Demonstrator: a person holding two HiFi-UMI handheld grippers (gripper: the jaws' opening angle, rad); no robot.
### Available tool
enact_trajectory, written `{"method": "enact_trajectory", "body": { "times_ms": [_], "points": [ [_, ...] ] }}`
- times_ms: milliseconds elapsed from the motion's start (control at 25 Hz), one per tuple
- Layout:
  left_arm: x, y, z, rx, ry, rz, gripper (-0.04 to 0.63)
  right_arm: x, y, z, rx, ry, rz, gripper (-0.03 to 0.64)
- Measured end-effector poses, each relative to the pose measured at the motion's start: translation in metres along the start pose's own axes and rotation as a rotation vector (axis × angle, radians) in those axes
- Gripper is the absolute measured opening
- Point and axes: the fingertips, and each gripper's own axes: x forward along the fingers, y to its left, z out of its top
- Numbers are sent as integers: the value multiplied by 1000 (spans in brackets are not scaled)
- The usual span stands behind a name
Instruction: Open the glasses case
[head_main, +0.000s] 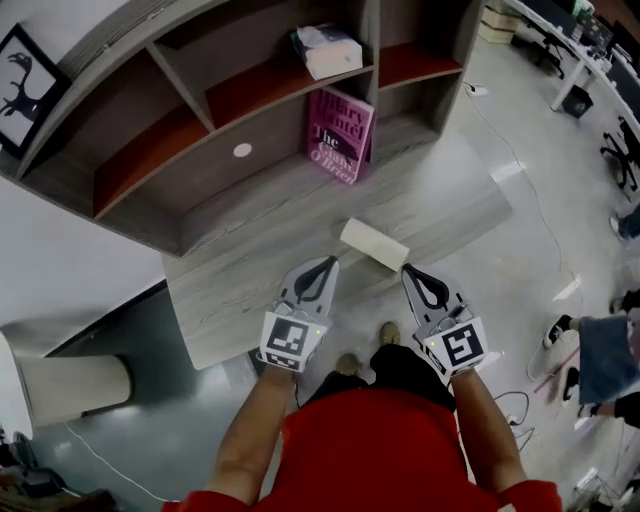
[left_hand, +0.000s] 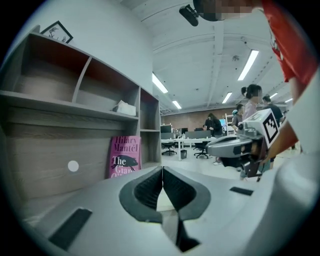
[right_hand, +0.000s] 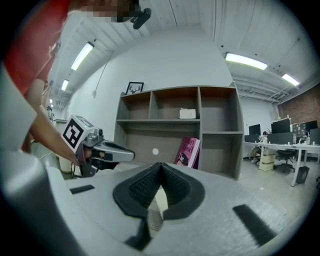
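In the head view, your left gripper (head_main: 327, 264) and right gripper (head_main: 408, 271) sit either side of the pale glasses case (head_main: 374, 244), which lies near the desk's (head_main: 250, 285) front edge, lid apparently down. That looks like a two-sided approach. Left gripper view: jaws pressed together, nothing between them. Right gripper view: same story, closed and empty, aimed toward the shelves (right_hand: 220, 125).

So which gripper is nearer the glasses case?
Right, slightly. The right gripper sits at the right end of the glasses case; the left gripper is a little off its left end.
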Motion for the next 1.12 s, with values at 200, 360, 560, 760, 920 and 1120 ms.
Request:
{"method": "enact_trajectory", "body": {
  "times_ms": [200,360,560,760,920,1120],
  "points": [
    [33,13,-34,3,111,37,9,19,-22,-26,19,41,49,5],
    [50,23,-60,-1,210,68,9,32,-32,-41,32,72,106,6],
    [64,28,-80,-52,302,51,11,48,-35,-57,34,121,147,43],
    [69,33,-109,-69,392,-1,12,63,-29,-79,8,187,152,83],
    [76,33,-127,-78,437,-58,69,69,-27,-100,-2,271,146,136],
    [86,31,-146,-78,510,-125,136,72,-26,-131,-40,369,150,214]
  ]
}}
